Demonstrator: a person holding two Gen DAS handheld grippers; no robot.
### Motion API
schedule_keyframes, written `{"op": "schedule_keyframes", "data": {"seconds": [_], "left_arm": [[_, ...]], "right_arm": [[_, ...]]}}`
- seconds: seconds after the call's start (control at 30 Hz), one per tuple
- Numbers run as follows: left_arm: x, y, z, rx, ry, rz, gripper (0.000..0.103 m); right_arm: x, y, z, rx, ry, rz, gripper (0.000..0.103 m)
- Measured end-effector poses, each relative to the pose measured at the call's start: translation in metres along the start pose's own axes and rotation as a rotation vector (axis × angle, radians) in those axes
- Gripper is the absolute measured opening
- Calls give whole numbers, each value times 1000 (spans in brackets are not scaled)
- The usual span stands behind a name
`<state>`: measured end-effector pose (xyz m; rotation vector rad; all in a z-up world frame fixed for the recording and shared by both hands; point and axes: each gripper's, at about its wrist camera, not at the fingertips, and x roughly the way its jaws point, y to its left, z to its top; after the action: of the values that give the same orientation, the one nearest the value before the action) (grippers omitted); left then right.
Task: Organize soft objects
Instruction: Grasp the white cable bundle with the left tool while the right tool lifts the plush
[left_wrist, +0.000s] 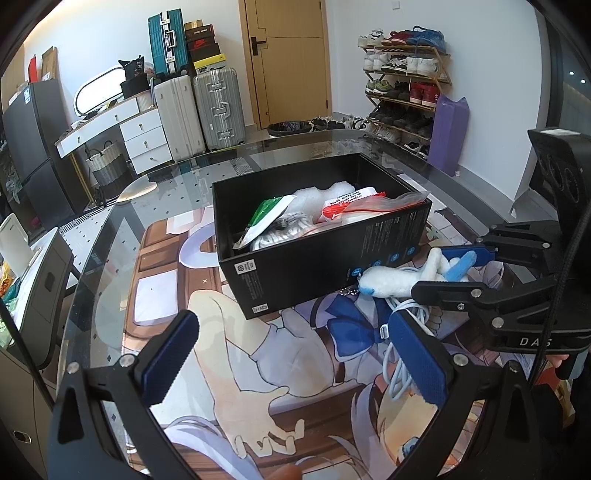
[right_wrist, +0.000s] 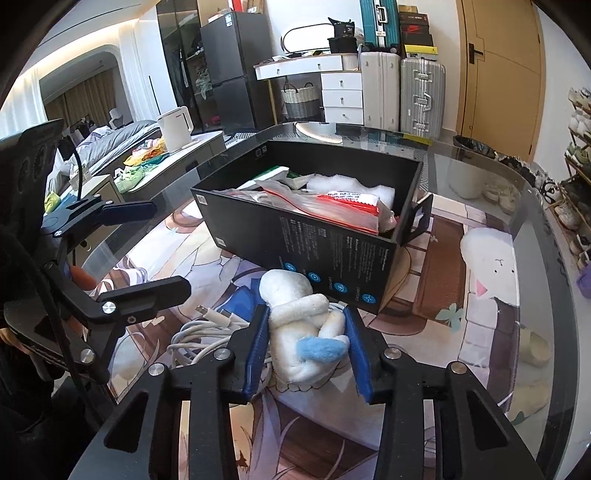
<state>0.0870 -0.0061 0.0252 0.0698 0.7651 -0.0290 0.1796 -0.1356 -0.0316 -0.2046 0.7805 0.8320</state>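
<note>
A white plush toy (right_wrist: 303, 325) with blue parts lies on the glass table in front of a black box (right_wrist: 332, 258). My right gripper (right_wrist: 306, 325) is shut on the plush toy, its blue pads pressing both sides; it also shows in the left wrist view (left_wrist: 443, 266) holding the plush toy (left_wrist: 391, 280). The black box (left_wrist: 314, 266) holds plastic bags, white foam and a green-white packet. My left gripper (left_wrist: 291, 339) is open and empty, low over the table in front of the box; it shows at the left of the right wrist view (right_wrist: 159, 251).
A coiled white cable (right_wrist: 199, 332) lies on the table beside the plush toy, also seen in the left wrist view (left_wrist: 406, 314). The round glass table (right_wrist: 517, 177) covers a printed mat. Suitcases (left_wrist: 207, 107), a shoe rack (left_wrist: 402, 85) and drawers stand behind.
</note>
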Motion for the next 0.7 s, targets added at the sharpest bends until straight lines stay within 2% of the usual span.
{"op": "schedule_keyframes", "data": {"seconds": [0.33, 0.7], "left_arm": [[0, -3, 0, 4, -3, -16, 103], [-3, -20, -3, 36, 5, -96, 103]], "right_arm": [[-28, -1, 7, -1, -78, 14, 40], [-61, -6, 14, 17, -171, 14, 40]]}}
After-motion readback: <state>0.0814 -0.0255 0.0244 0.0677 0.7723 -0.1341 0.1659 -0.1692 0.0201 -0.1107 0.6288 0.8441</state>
